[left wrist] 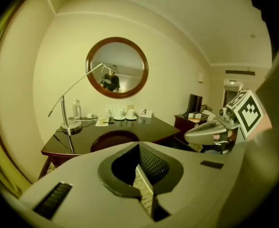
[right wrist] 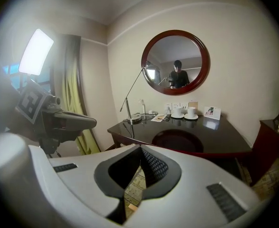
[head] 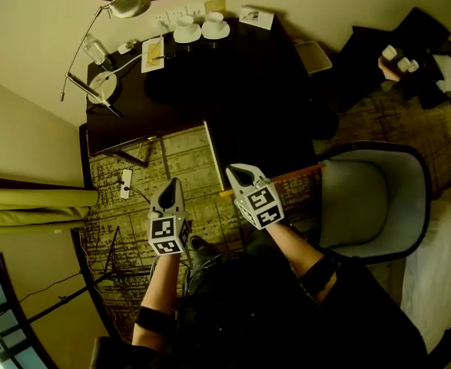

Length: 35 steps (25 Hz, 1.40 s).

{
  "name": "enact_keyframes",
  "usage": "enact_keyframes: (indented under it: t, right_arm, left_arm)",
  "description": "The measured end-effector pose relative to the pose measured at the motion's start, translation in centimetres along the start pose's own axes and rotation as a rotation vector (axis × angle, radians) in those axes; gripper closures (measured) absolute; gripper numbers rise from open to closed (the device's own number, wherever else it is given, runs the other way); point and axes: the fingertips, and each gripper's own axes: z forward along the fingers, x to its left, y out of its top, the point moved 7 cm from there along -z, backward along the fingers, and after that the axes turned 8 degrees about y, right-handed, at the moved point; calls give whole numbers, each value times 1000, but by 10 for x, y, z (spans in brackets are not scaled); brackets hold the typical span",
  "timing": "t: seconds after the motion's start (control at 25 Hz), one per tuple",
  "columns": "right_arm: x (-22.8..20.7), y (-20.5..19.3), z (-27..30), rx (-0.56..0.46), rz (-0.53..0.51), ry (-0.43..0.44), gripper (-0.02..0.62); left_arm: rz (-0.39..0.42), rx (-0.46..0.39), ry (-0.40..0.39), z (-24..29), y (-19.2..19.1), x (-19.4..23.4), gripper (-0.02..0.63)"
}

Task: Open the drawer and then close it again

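Dark desk (head: pixel 240 91) under a round mirror (right wrist: pixel 175 62). The drawer presumably sits below the desk's near edge, which runs crosswise ahead of the person (no front or handle can be made out in any view). Both tools point toward that edge. The right gripper (head: pixel 238 172) is nearer, just beside it, and the left gripper (head: pixel 171 184) hangs over the carpet (head: pixel 179 156). Each is clenched on nothing.

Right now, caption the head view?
Left gripper and right gripper, both shut and empty, held before the dark glossy wooden desk.
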Motion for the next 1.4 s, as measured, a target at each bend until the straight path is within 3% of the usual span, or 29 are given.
enact_keyframes:
  t: [0.28,0.52,0.68,1.0,1.2,1.4]
  right_arm:
    - [5,-8,-20,-17,13,-22,595]
    - [-11,-29,-40,-23,58,-85,595]
    - [-27,-58,-67,-21,109,-166,595]
    - [-89,-163,-124,-21,248,-320,595]
    - [-129,-246,-145,-20,292,-371,595]
    - [-170,-310,-143,-157,390,-351,595]
  left_arm:
    - [15,-27,-32,-11,1,-17,604]
    - [81,-28,-136,-7,6,-48,604]
    - [174,2,-255,1,1,-85,604]
    - [325,92,-475,38,-47,-194,604]
    - [348,153,-529,65,-86,-250,604]
    - [341,217,-527,97,-119,-299,604]
